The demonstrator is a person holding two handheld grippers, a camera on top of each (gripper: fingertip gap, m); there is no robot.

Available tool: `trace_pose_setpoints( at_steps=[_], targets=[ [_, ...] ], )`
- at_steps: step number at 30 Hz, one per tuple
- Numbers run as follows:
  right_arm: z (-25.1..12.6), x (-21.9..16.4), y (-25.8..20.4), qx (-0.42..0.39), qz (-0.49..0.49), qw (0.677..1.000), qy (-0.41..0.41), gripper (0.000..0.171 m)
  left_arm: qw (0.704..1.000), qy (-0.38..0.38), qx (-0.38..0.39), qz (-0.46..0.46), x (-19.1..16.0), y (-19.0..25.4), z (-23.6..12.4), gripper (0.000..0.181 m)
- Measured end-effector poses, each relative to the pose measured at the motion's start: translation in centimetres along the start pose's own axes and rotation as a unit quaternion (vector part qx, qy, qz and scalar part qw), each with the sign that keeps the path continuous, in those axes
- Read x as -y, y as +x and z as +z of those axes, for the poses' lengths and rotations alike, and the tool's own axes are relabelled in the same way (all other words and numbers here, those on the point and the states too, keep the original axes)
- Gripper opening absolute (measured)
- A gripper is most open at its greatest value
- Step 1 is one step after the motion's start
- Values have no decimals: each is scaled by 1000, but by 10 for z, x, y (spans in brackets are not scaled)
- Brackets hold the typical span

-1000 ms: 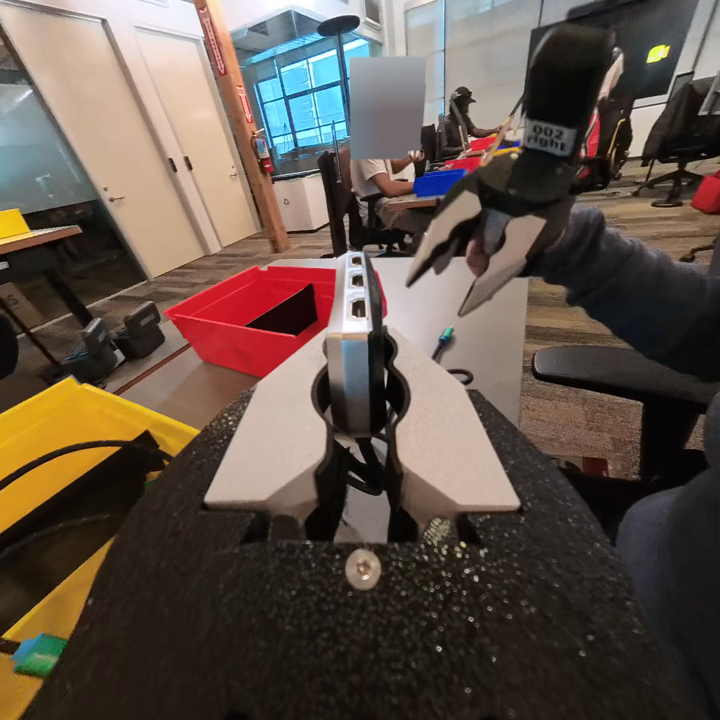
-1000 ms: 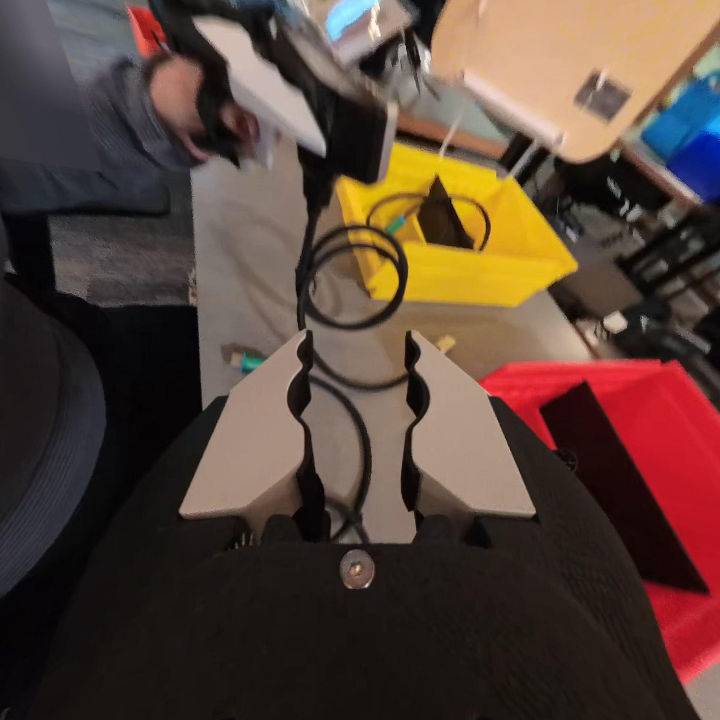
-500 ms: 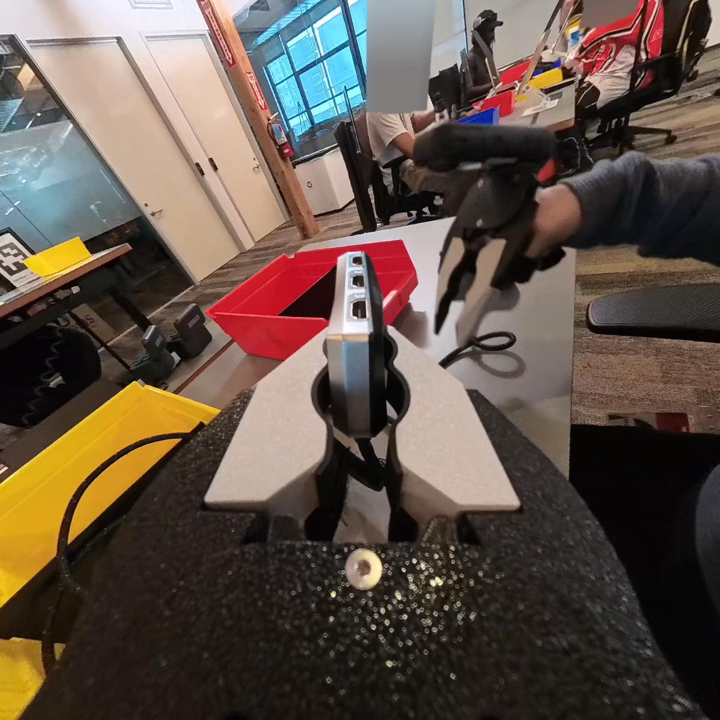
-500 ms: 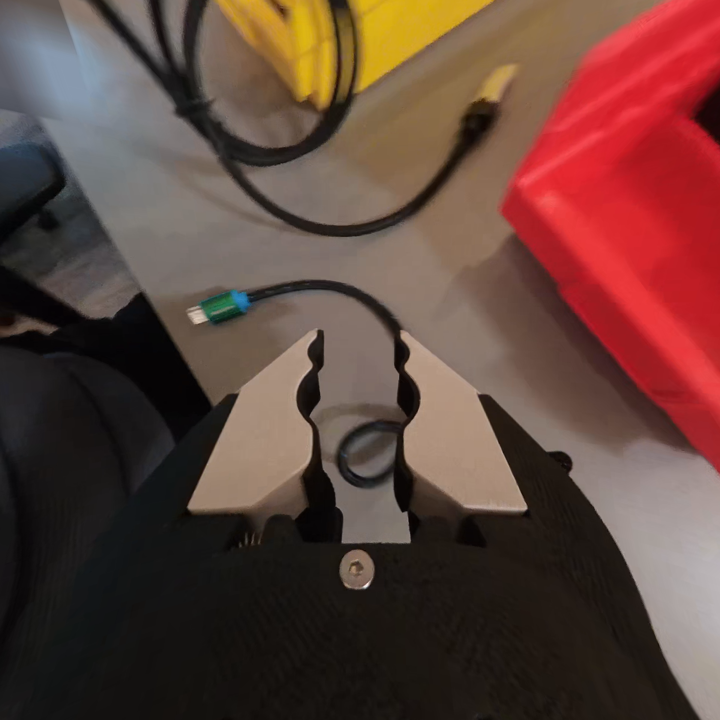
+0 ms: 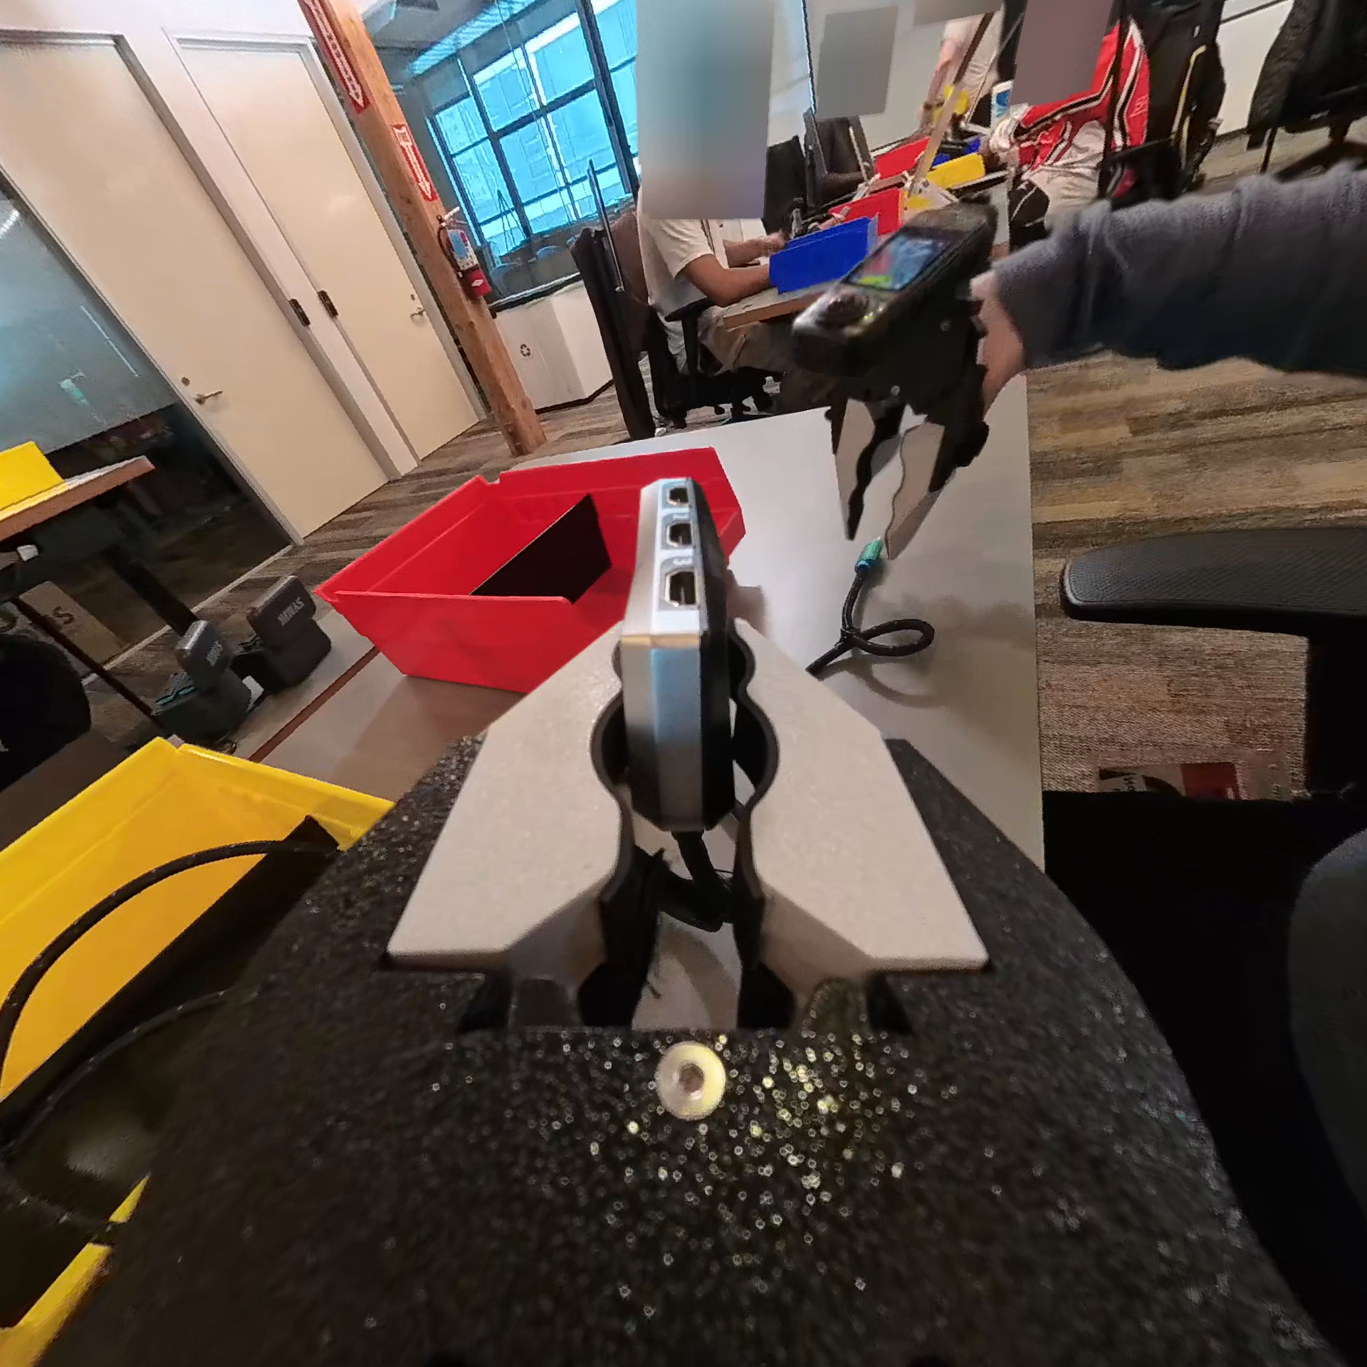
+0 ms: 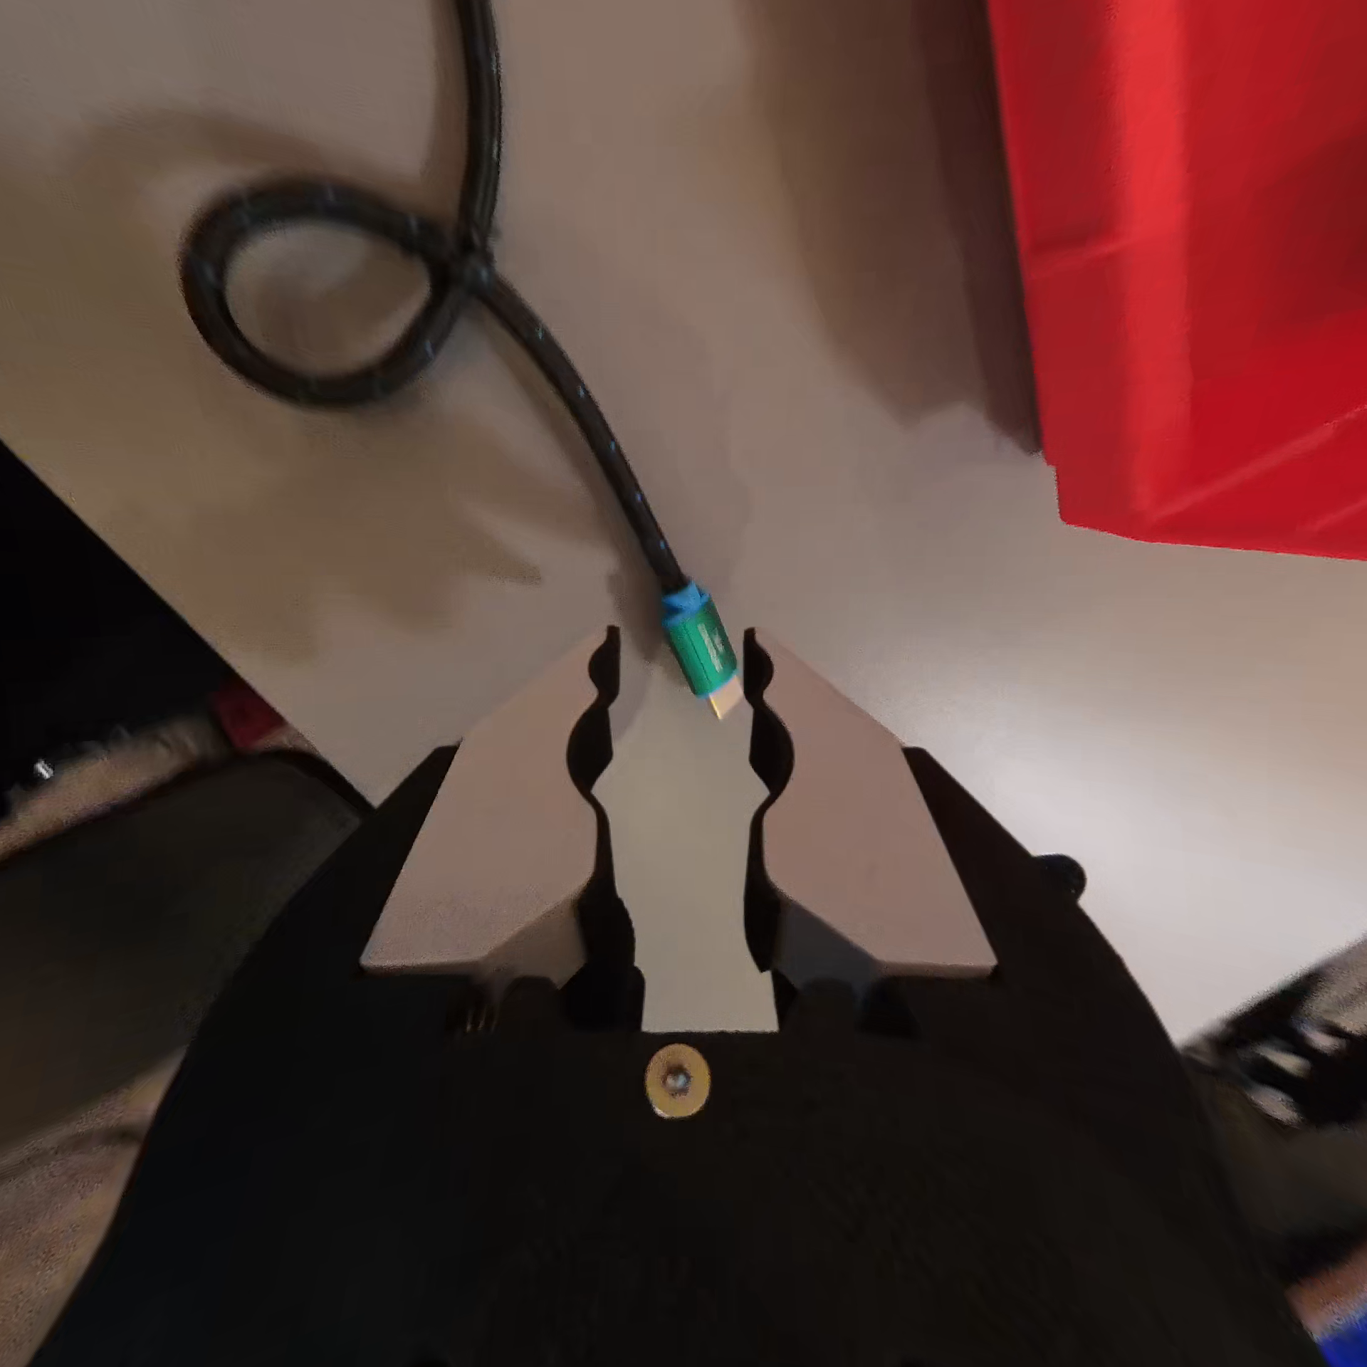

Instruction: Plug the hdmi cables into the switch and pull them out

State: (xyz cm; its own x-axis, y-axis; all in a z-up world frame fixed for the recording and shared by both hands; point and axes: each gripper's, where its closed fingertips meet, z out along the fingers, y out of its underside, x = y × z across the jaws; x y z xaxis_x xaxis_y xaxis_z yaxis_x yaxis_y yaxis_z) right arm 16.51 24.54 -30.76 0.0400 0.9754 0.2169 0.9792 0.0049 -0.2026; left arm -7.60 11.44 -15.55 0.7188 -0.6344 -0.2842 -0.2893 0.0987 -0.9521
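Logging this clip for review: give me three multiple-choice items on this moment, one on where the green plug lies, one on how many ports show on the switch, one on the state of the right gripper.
1. Where is the green plug?
A. On the table, just ahead of the right gripper
B. Inside the red bin
C. Seated in the switch

2. How many ports show along the switch's upper edge?
A. One
B. Three
C. Five

3. What is the right gripper's state?
A. Shut on the plug
B. Shut on nothing
C. Open, holding nothing

Answers:
1. A, the plug rests on the bare tabletop at the fingertips, apart from the bin.
2. B, the left wrist view shows three slots in a row.
3. C, a clear gap separates the fingers, and the plug is not clamped.
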Motion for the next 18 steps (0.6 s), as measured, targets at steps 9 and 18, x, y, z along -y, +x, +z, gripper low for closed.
trace_pose_setpoints(
  at_steps=[9,18],
  targets=[
    [11,-7,1,76,-99,988,-86,36,1000,-9,-20,6,-3,7,3,19],
    [20,26,-11,-28,-219,973,-72,27,1000,-8,-30,-1,-6,9,5,19]
  ],
)
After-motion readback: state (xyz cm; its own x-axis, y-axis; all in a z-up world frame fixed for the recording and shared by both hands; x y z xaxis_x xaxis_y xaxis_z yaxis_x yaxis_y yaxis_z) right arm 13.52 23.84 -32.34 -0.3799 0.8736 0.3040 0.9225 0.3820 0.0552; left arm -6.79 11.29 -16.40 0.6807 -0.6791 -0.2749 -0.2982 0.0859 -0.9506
